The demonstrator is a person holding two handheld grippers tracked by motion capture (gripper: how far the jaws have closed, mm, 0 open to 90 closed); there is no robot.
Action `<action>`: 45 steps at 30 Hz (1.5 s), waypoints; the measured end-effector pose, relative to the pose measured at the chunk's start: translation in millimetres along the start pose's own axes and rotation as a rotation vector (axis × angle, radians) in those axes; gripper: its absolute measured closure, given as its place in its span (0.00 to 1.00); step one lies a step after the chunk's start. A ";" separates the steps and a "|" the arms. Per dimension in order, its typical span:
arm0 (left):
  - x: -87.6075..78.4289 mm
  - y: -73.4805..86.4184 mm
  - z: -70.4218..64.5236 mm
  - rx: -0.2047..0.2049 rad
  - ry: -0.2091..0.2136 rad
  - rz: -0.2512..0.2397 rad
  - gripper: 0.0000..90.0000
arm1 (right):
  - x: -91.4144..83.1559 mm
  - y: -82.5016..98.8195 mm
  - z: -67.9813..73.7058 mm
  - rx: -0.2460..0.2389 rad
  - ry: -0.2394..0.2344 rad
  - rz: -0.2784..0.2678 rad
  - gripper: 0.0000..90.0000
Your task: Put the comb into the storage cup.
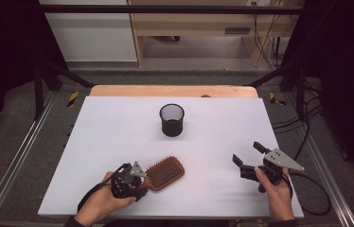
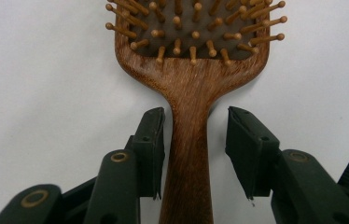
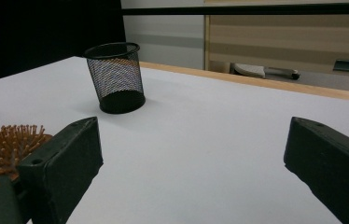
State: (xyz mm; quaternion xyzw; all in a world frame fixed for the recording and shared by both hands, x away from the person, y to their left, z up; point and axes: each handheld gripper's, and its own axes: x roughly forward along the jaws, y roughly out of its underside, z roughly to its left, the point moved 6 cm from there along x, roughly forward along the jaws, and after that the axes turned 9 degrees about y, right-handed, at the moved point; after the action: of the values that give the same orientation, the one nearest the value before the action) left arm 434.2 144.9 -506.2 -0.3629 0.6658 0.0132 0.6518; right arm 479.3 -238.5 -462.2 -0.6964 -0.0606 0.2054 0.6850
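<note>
From the high view, your left tongs [image 1: 139, 182] sit at the handle end of the wooden hairbrush [image 1: 165, 172] on the white surface [image 1: 118, 132]; your right tongs [image 1: 248, 156] hover wide open and empty, well apart from it.

In the left gripper view, the brush handle [image 2: 189, 154] stands between your half-open jaws: one pad touches it, the other is just clear.

In the right gripper view, the mesh cup [image 3: 115, 77] stands ahead of your spread jaws. No writing is readable.
</note>
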 end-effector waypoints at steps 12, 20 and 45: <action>3.1 -2.5 -2.6 0.038 -0.040 0.051 0.75 | -0.1 -0.2 0.1 0.001 -0.001 -0.001 0.05; 4.5 -2.1 -6.6 0.048 -0.067 0.049 0.81 | 0.2 -0.1 1.3 -0.004 -0.004 0.001 0.05; -3.4 -14.4 8.5 0.018 -0.114 -0.227 0.81 | 0.2 -1.7 4.3 0.009 -0.009 -0.009 0.05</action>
State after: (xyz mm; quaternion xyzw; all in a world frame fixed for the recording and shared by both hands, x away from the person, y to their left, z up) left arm 448.4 140.1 -497.9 -0.4290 0.5822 -0.0459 0.6891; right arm 478.3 -234.3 -460.4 -0.6920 -0.0658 0.2058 0.6888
